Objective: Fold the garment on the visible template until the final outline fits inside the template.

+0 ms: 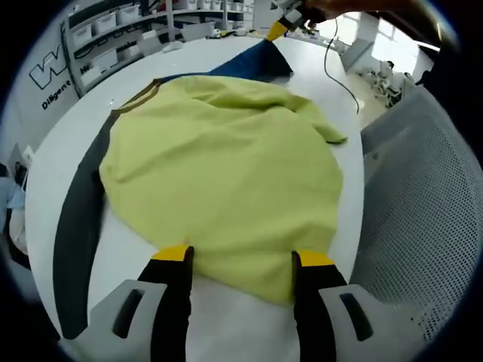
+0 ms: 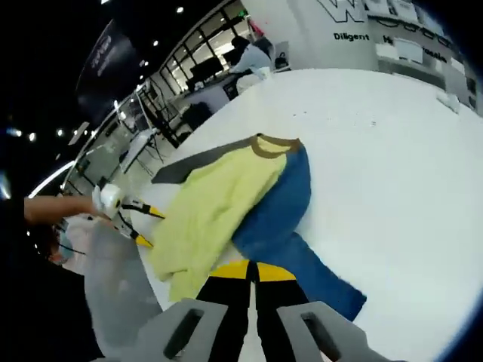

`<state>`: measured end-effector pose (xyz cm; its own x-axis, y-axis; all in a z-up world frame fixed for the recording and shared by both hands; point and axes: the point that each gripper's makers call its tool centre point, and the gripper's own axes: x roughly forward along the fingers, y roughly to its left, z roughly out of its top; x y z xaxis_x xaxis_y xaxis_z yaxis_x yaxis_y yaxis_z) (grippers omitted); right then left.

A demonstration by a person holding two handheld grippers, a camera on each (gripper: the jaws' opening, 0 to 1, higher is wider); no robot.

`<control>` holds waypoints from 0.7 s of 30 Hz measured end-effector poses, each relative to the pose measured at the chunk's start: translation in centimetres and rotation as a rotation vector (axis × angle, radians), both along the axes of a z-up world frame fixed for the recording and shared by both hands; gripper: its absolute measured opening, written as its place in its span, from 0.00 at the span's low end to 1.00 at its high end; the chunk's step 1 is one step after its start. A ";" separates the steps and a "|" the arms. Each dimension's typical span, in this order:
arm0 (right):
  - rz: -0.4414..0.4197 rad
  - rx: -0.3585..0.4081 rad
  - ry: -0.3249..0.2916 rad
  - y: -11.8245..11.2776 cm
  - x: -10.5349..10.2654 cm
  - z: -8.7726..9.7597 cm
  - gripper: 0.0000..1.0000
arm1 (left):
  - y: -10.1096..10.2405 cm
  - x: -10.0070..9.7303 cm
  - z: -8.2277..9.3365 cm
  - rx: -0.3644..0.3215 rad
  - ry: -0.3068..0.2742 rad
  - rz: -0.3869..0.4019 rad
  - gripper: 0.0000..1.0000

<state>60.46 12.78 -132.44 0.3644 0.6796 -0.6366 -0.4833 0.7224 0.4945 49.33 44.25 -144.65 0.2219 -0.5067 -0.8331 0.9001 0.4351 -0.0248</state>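
A yellow-green garment (image 1: 226,158) with a brown collar (image 1: 139,99) and a blue part (image 1: 249,64) lies bunched on a white table (image 1: 68,128). Under it lies the dark grey template (image 1: 79,219), showing as a strip along one side. My left gripper (image 1: 243,256) is open, its fingertips either side of the garment's near hem. In the right gripper view, the right gripper (image 2: 253,270) is shut on the blue fabric (image 2: 283,204), beside the yellow part (image 2: 215,200). Across the table, the right gripper (image 1: 281,26) pulls the blue cloth up into a peak. A hand holds the left gripper (image 2: 139,222) at the garment's far edge.
A grey mesh chair back (image 1: 423,219) stands close beside the table's edge. A thin cable (image 1: 339,72) trails over the table's far corner. Shelves with bins (image 1: 113,30) line the wall behind. Bare white tabletop (image 2: 392,166) stretches beyond the garment.
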 end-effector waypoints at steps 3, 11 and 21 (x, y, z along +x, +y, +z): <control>-0.061 0.034 -0.026 -0.3 2.0 1.3 0.00 | 0.0 0.0 0.0 -0.001 0.000 0.002 0.50; -0.295 -0.079 -0.082 -4.3 5.5 0.9 0.00 | 0.0 0.0 0.0 0.004 0.002 0.009 0.50; -0.309 -0.393 -0.259 -8.9 6.8 -2.2 0.00 | -0.1 0.0 0.0 0.007 0.005 0.007 0.50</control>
